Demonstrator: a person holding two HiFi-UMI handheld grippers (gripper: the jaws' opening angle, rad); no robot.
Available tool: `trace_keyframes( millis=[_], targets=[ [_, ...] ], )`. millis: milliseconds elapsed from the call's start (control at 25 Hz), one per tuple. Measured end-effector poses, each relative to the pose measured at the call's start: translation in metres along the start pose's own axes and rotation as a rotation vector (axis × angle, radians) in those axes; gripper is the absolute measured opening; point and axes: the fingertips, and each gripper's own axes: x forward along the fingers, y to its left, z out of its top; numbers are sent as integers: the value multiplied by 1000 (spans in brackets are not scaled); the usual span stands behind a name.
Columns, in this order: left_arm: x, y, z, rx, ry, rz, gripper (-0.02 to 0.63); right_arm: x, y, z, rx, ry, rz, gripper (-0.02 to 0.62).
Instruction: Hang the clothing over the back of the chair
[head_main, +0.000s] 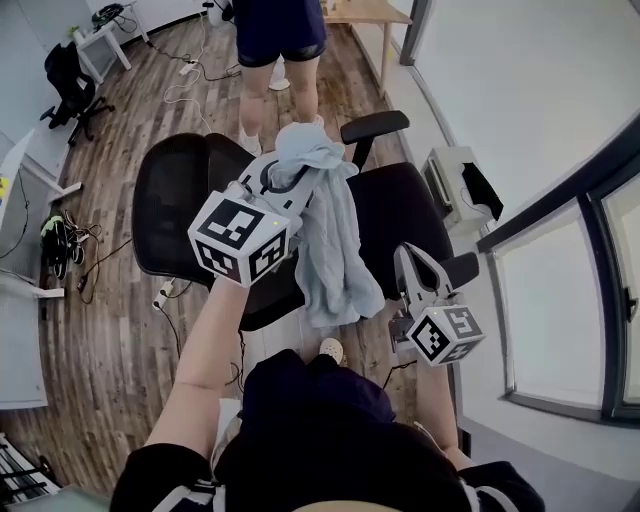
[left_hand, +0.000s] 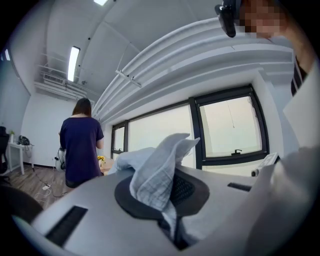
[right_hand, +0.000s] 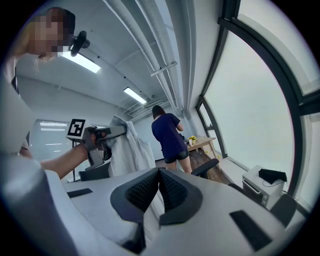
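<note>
On the wood-plank floor (head_main: 120, 140), black chair (head_main: 172, 215), clothing (head_main: 335, 240) above, windows (head_main: 560, 300) alongside.

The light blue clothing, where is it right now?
Head view: the clothing hangs from the shut left gripper, centre frame above the black chair, just left of the right gripper.

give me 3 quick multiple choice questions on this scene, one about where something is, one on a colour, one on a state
1. Where is the garment?
A. on the floor
B. hanging from the left gripper, above the chair
C. draped over the chair's backrest

2. What colour is the chair?
A. black
B. red
C. white

3. How do the right gripper jaws stand?
A. wide apart
B. clamped on the chair's armrest
C. closed together

Answers:
1 B: the cloth is pinched in the left jaws and dangles over the seat.
2 A: the seat and backrest are black.
3 C: the pads meet at their tips.
</note>
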Motion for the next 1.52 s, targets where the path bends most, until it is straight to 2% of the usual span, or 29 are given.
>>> trace_keyframes(
  millis=[280, 440, 840, 1200, 1520],
  targets=[
    [-17, 35, 49, 40, -75, 50, 22, 16, 14, 4, 10, -12, 21, 26],
    [-45, 61, 66, 58, -105, 103, 23, 32, 40, 5, -3, -12, 58, 26],
    [-128, 123, 57, 51, -89, 281, 21, 65, 88, -13, -3, 35, 158, 26],
    [-231, 163, 69, 117, -92, 468, 23, 102, 155, -31, -31, 84, 309, 26],
    [-329, 191, 75, 123, -110, 653, 23, 130, 218, -41, -57, 117, 451, 26]
  ],
)
